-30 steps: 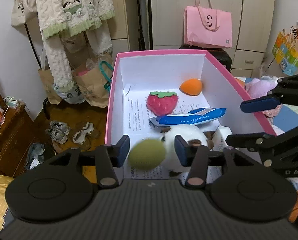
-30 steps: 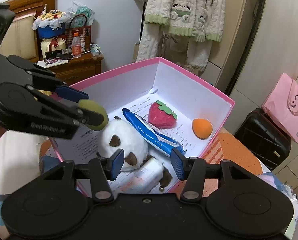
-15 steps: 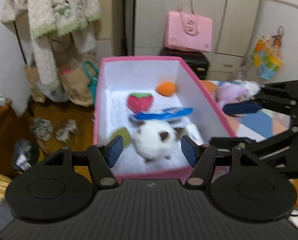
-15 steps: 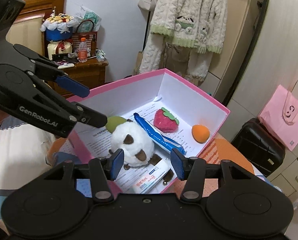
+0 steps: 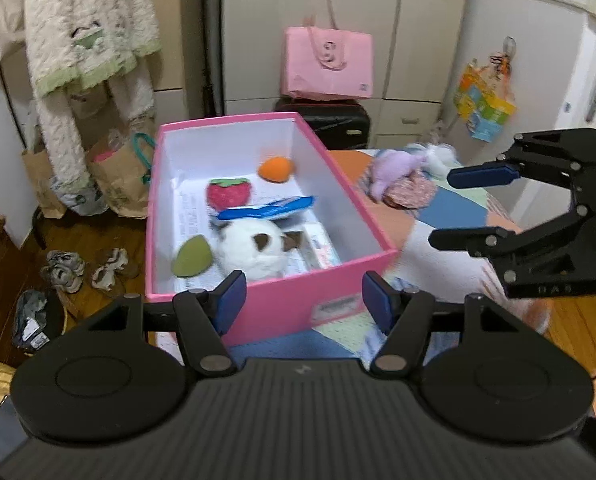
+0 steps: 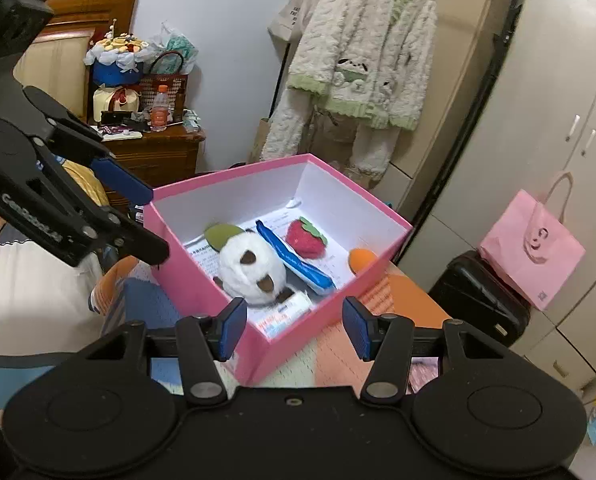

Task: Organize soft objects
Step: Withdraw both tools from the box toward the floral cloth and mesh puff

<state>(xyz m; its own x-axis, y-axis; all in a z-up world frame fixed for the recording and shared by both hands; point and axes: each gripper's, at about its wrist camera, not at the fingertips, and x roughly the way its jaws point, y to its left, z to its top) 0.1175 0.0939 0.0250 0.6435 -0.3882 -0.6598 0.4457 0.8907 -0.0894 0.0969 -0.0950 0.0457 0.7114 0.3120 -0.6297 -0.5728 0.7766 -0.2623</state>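
Green soft sponge (image 5: pixel 191 256) inside pink box (image 5: pixel 330 299), at 9 o'clock of white plush (image 5: pixel 253 249), left gripper (image 5: pixel 304 303) wide and empty, right gripper (image 6: pixel 293 328) wide and empty, both outside box

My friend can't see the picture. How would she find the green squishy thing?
Look in the pink box on the patchwork bed cover. At its near end lies a fluffy white plush, and the green squishy thing sits touching its side. It is the only olive-green, smooth, egg-shaped piece there; the similar one at the far end is orange.
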